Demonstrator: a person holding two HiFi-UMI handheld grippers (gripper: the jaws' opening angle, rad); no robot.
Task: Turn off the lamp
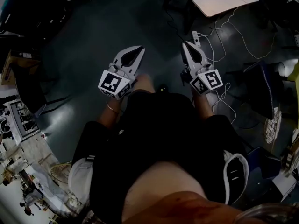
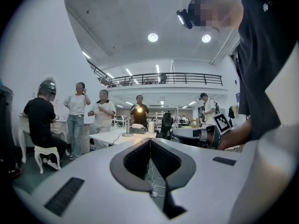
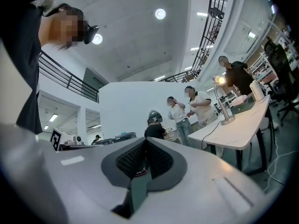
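Note:
A desk lamp (image 3: 224,107) with a metal stem and round base stands on a long white table (image 3: 239,133) some way ahead, and its head (image 3: 217,80) glows. The left gripper view shows the same lamp (image 2: 127,127) far off, its light (image 2: 138,108) lit. In the head view my left gripper (image 1: 138,48) and right gripper (image 1: 186,44) are held side by side over the dark floor, well short of the table (image 1: 212,0). Both point level with jaws shut and nothing between them. The jaws meet at the left gripper (image 2: 150,140) and the right gripper (image 3: 145,141).
Several people stand beyond the table (image 2: 103,114); one sits on a white stool (image 2: 40,122). White cables (image 1: 233,36) and a power strip (image 1: 196,35) lie on the floor by the table. Dark chairs (image 1: 259,90) stand at the right, boxes and clutter at the left.

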